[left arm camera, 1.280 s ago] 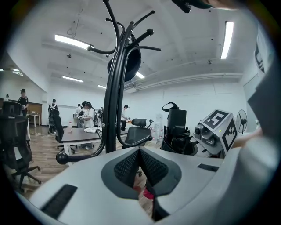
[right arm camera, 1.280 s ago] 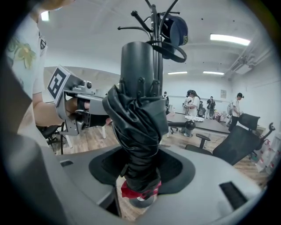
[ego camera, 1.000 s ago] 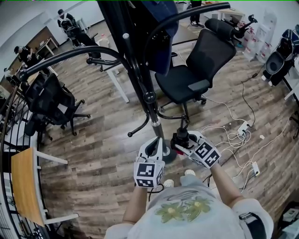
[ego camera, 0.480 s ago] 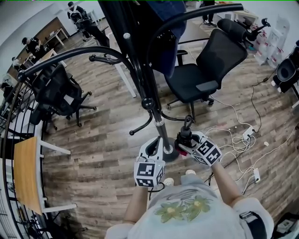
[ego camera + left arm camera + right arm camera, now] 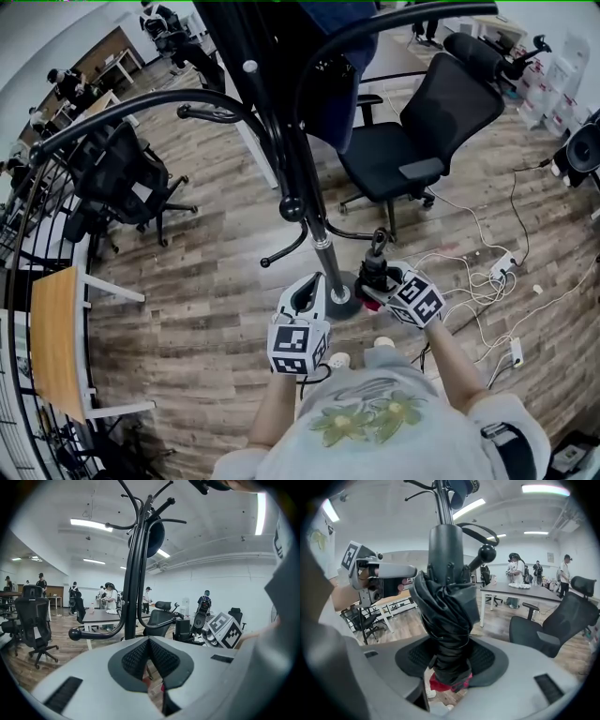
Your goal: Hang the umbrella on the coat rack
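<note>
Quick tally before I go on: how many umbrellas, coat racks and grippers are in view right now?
Umbrella: 1
Coat rack: 1
Grippers: 2, the left gripper and the right gripper
Total: 4

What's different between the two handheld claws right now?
The right gripper is clamped on a folded black umbrella; the left gripper is closed on nothing. The left gripper sits at the left side of the coat rack pole, the right gripper at its right side. Both carry a patterned marker cube.
</note>
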